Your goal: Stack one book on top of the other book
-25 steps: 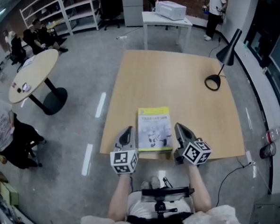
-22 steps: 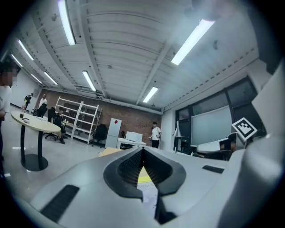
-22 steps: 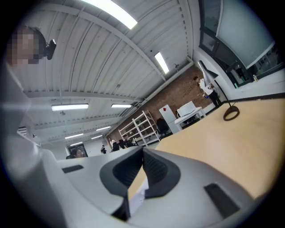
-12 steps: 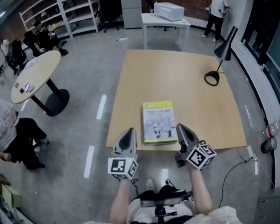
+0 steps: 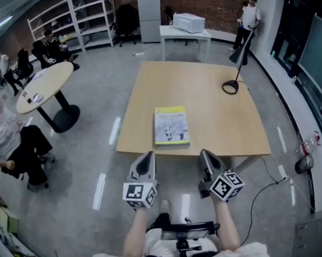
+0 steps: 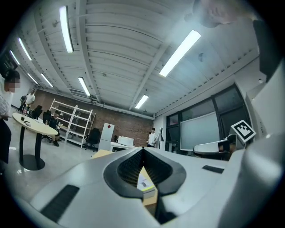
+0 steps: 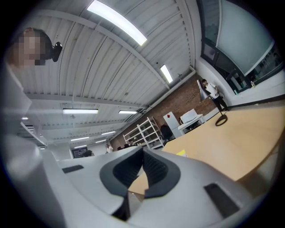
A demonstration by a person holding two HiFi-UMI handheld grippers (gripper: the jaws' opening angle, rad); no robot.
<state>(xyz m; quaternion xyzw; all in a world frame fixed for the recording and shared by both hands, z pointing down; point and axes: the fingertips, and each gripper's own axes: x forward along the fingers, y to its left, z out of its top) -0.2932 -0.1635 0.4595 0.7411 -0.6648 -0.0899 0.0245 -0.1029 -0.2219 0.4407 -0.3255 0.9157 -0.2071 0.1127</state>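
A book with a yellow and white cover [image 5: 171, 127] lies flat near the front edge of the wooden table [image 5: 202, 95]. Whether a second book lies under it I cannot tell. Both grippers hang off the table, in front of its near edge, above the floor. My left gripper [image 5: 146, 156] is shut and empty, to the left of and below the book. My right gripper [image 5: 205, 154] is shut and empty, to the right of and below it. In the left gripper view the book [image 6: 145, 181] shows past the closed jaws [image 6: 142, 151]. The right gripper view shows the shut gripper [image 7: 142, 149] and the table [image 7: 231, 133].
A black desk lamp [image 5: 232, 85] stands at the table's far right. A round table [image 5: 44, 86] with seated people is at the left. A white table with a printer [image 5: 187, 26] and shelves stand behind. A cable [image 5: 263, 192] runs over the floor at the right.
Both grippers have drawn back from beside the book, off the table's front edge, and stayed shut. The book has kept its place on the table.
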